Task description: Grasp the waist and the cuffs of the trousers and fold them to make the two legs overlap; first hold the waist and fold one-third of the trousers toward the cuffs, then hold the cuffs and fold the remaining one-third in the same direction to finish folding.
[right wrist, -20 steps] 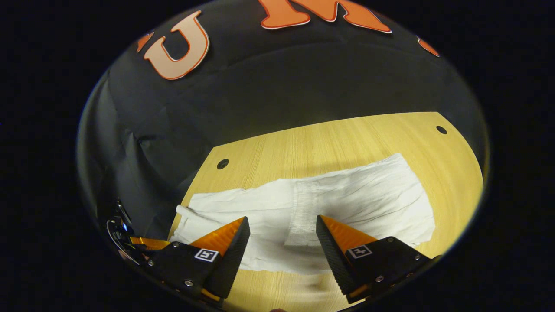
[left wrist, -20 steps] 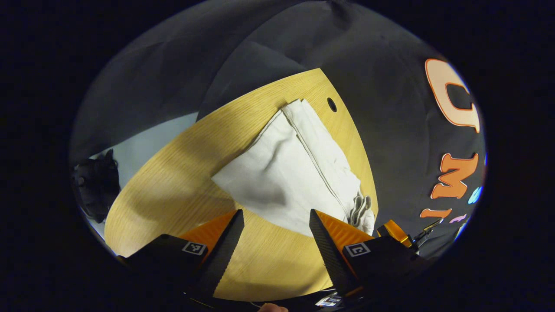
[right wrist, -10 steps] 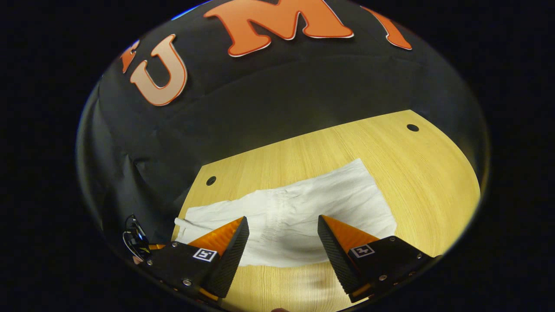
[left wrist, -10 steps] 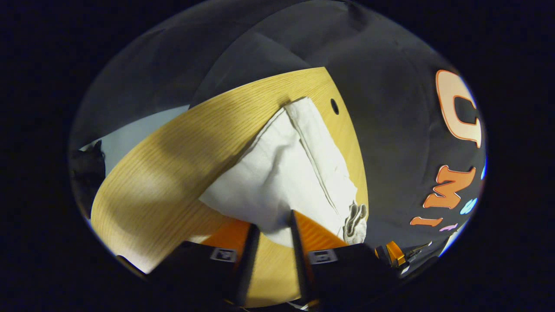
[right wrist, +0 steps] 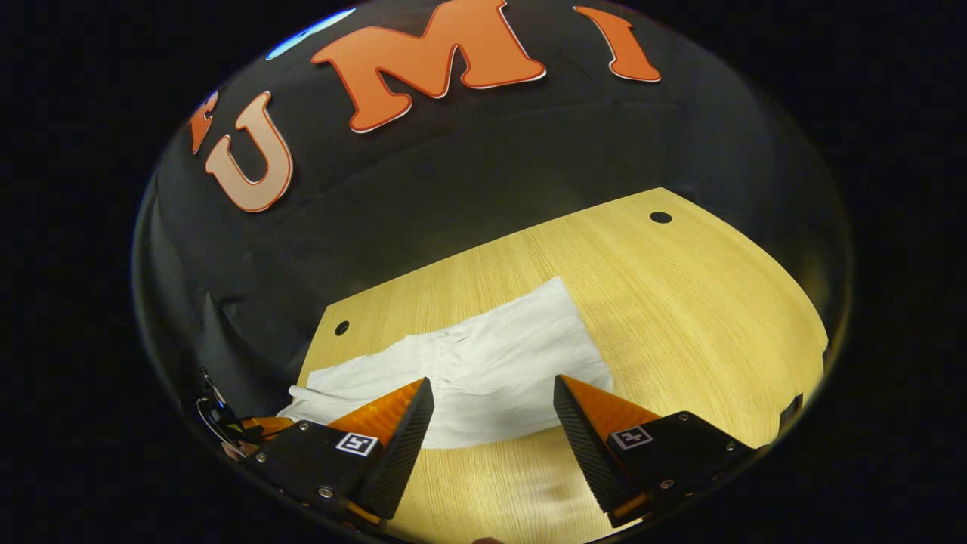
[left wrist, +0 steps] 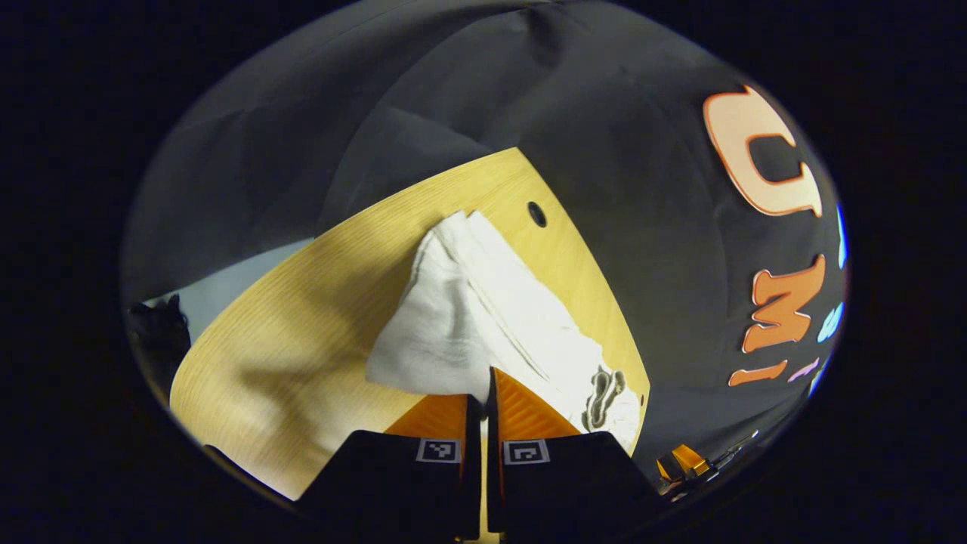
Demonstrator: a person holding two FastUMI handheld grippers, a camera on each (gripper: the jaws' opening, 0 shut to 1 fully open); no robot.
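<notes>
White trousers [left wrist: 468, 317] lie along the far side of a wooden table [left wrist: 302, 325]. In the left gripper view, my left gripper [left wrist: 480, 399] is shut on the near edge of the cloth, which rises in a peaked fold in front of the fingers. A rumpled end of the trousers [left wrist: 604, 389] sits to the right. In the right gripper view the trousers [right wrist: 491, 363] lie flat. My right gripper [right wrist: 491, 404] hangs open above their near edge with nothing between its fingers. The left gripper [right wrist: 227, 431] shows at the left end of the cloth.
The table has round holes [right wrist: 660, 217] [right wrist: 341, 328] near its back corners. Bare wood [right wrist: 680, 317] spreads to the right of the trousers. A dark object [left wrist: 155, 332] sits on the pale floor [left wrist: 234, 272] beyond the table's edge. The other gripper [left wrist: 680, 461] shows at the lower right.
My left gripper went from open to shut on the trousers' near edge, and the cloth bunched up there. The right gripper stayed open and drew back, leaving the trousers farther left and smaller.
</notes>
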